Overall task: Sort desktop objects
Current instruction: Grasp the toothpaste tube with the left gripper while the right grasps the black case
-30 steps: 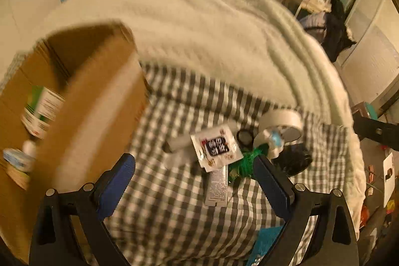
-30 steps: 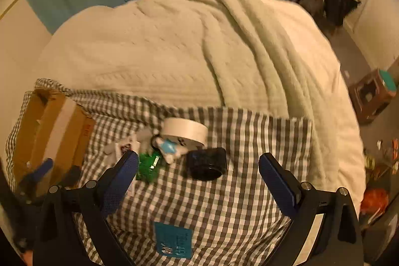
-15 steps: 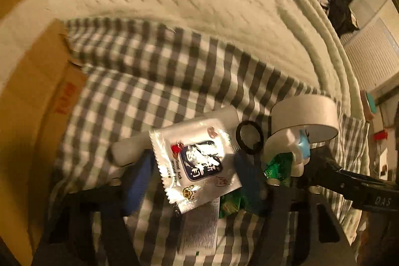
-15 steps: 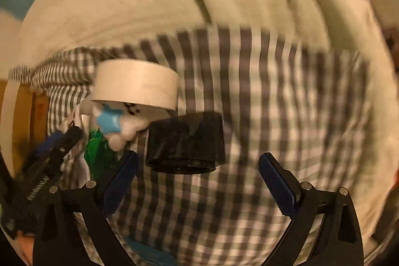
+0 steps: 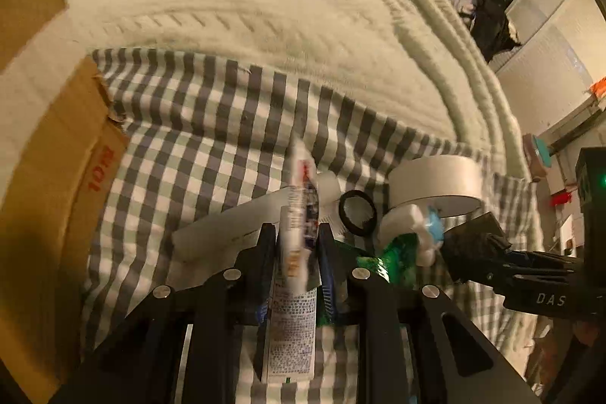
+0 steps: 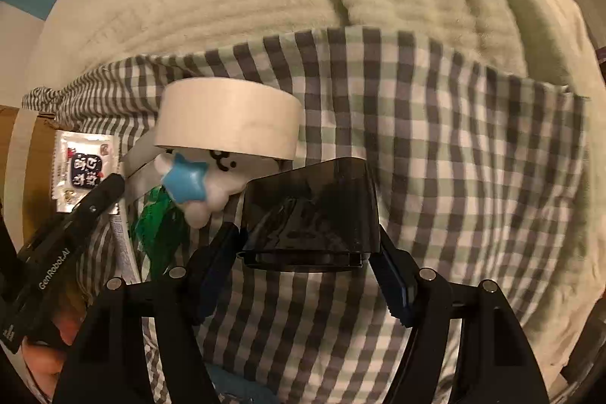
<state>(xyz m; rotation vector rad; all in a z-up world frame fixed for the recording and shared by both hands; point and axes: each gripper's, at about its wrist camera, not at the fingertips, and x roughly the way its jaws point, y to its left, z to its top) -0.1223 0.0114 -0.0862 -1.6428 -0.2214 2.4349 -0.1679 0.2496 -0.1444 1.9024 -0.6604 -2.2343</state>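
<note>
My left gripper is shut on a silver snack packet, held edge-on above a white tube on the checked cloth. The packet also shows in the right wrist view. My right gripper is shut on a dark smoky plastic cup. Beside it lie a roll of white tape, a white plush toy with a blue star and a green wrapper. A black ring and a white cylinder lie by the left gripper.
A cardboard box stands at the left edge of the cloth. A cream knitted blanket covers the bed beyond. Furniture and clutter stand at the far right.
Both grippers dropped to the pile and closed: the left one took the snack packet, now turned edge-on, and the right one closed on the dark cup.
</note>
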